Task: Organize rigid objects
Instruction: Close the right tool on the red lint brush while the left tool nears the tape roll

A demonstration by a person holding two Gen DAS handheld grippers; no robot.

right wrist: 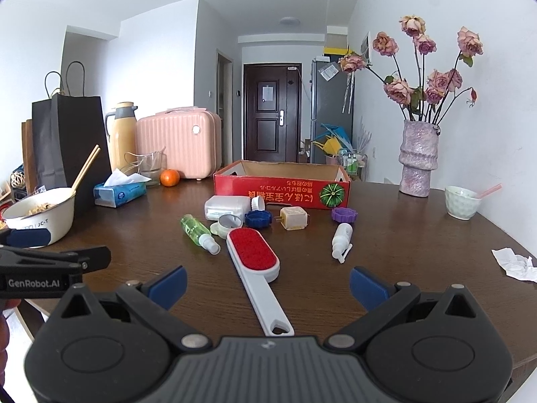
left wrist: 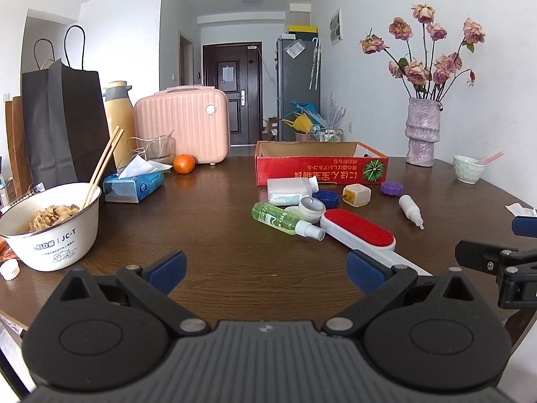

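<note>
A red cardboard box [left wrist: 322,169] [right wrist: 282,189] stands open at the back of the dark wooden table. In front of it lie a white bottle [right wrist: 228,207], a green spray bottle [right wrist: 198,233], a small jar [right wrist: 228,224], a blue cap [right wrist: 257,218], a yellowish plug adapter [right wrist: 294,218], a purple cap [right wrist: 344,215], a white dropper bottle [right wrist: 340,240] and a red-and-white lint brush [right wrist: 255,262]. My left gripper [left wrist: 265,270] hangs open over bare table, left of the brush handle. My right gripper [right wrist: 268,287] is open, its fingers either side of the brush handle.
A noodle bowl with chopsticks [left wrist: 50,225], a tissue pack [left wrist: 134,184], an orange [left wrist: 184,163], a pink case [left wrist: 183,124] and paper bags [left wrist: 60,121] fill the left. At the right stand a flower vase [right wrist: 418,159] and a small cup [right wrist: 463,201], with crumpled paper [right wrist: 517,263].
</note>
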